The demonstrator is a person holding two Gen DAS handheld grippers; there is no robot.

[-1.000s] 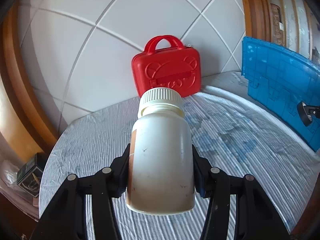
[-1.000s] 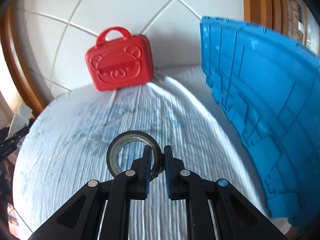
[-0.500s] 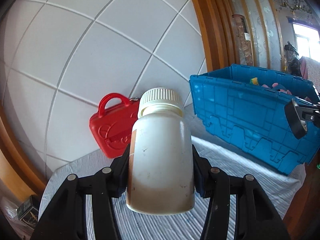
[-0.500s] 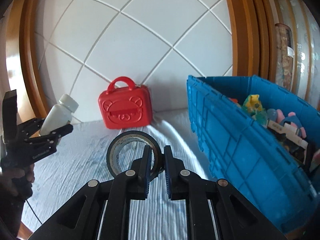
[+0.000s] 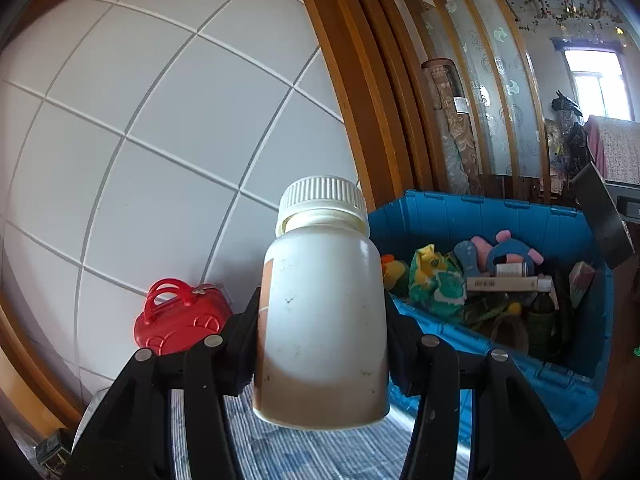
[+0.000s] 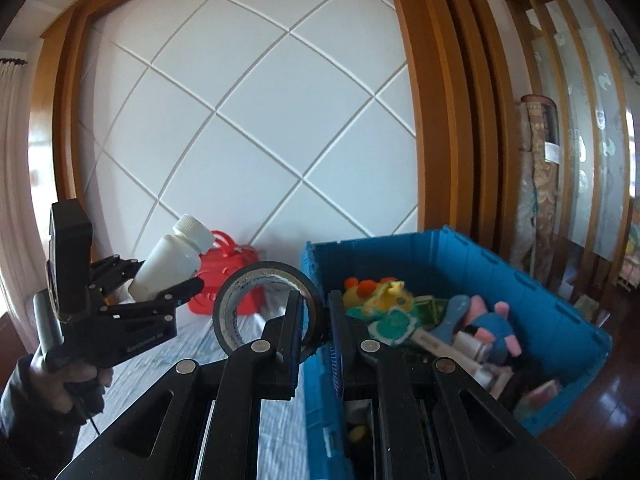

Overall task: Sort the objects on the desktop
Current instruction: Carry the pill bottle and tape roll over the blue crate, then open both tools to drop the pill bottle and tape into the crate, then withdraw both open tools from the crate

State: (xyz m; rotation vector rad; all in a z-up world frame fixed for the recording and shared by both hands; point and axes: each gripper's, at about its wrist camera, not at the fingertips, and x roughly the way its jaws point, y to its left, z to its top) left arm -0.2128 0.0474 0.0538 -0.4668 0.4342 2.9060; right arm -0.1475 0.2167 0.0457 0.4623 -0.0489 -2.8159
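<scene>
— So, what's underfoot, so to speak?

— A tabletop under a white cloth with fine ribs and faded blue print (image 5: pixel 320 452), running back to a wall of large white panels set on the diagonal (image 6: pixel 256 128) and framed in orange-brown wood (image 6: pixel 432 112).

— And to the side?

— Wooden slats (image 5: pixel 472 80) fronting a patterned translucent screen, a rolled rug (image 6: pixel 540 184) stood upright against them, and a bright window (image 5: pixel 596 84) far back. Dark wood floor shows at the lower right of the right wrist view.

— Where do the grippers stand?

— The left gripper (image 5: pixel 322 320) is clamped on a white plastic bottle (image 5: pixel 322 320) with a ribbed screw cap, held off the table and tilted cap-forward. The right gripper (image 6: pixel 314 320) has its fingers closed narrow on the wall of a roll of dark tape (image 6: pixel 260 304), which stands on edge in the air just at the near corner of the blue plastic crate (image 6: pixel 460 256).

— What's in the crate?

— A jumble: a blue-and-pink plush (image 6: pixel 496 328), a yellow-green soft toy (image 5: pixel 432 276), flat boxes. A red toy suitcase (image 5: pixel 180 324) leans against the wall on the table, left of the crate.
</scene>
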